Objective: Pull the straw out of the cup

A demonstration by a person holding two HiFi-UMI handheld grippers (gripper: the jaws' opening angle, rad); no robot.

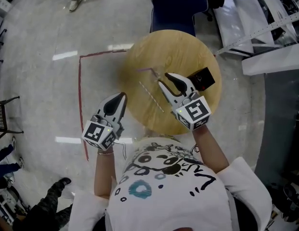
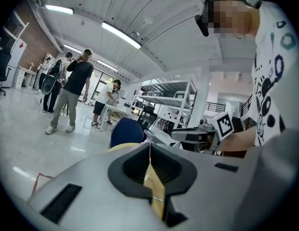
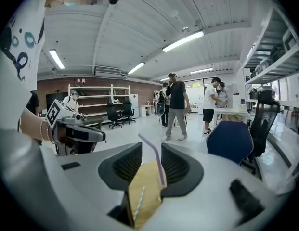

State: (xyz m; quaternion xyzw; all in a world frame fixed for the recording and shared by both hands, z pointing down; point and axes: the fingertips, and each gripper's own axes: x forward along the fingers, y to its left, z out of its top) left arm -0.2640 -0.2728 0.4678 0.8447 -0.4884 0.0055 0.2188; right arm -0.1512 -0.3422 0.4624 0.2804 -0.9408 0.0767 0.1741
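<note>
**Two straws on the table, right jaws wide, no cup made out**

Nearest the person, the left gripper (image 1: 121,97) is held just off the edge of the round table (image 1: 178,47). Its jaws are pressed together, with nothing seen between them. The right gripper (image 1: 163,78) is held over the tabletop with its jaws wide apart and gripping nothing. In the right gripper view a striped straw (image 1: 151,96) is seen lying flat on the wood below the gap. A bent purple straw (image 3: 156,160) is framed in the gap close against the right-hand pad; whether it touches that pad cannot be told. From the head view it is placed just past the jaw tips.

Beyond the right gripper a dark object (image 1: 203,78) is seen; whether it is the cup cannot be told. Behind the table stands a blue chair (image 1: 175,6).

No straw is seen standing in anything, so the pull is judged done. If the open gripper is withdrawn carelessly, the purple straw could be caught on a pad and dragged. Either straw could also be swept or rolled off the table.
</note>
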